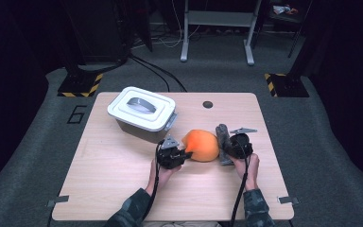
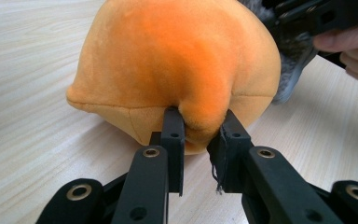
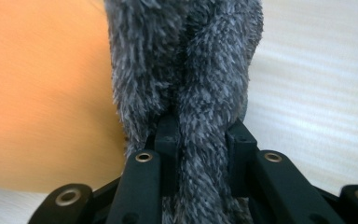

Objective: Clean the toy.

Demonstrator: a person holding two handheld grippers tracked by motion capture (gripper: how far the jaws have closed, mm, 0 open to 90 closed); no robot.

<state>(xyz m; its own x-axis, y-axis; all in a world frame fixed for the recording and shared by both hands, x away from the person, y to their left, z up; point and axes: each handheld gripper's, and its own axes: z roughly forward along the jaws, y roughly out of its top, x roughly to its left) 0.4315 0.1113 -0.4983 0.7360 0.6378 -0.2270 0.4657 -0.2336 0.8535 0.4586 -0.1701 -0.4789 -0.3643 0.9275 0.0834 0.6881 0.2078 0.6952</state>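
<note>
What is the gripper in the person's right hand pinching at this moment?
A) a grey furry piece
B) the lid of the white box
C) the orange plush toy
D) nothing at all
A: in the right gripper view the right gripper has its black jaws closed on the grey furry piece, beside the orange plush toy.

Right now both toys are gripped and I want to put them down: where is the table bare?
Bare wood lies left of the left gripper, in front of the lidded bin, along the near edge of the table, and right of the right gripper. The middle is crowded: orange plush and grey furry toy sit close together.
</note>
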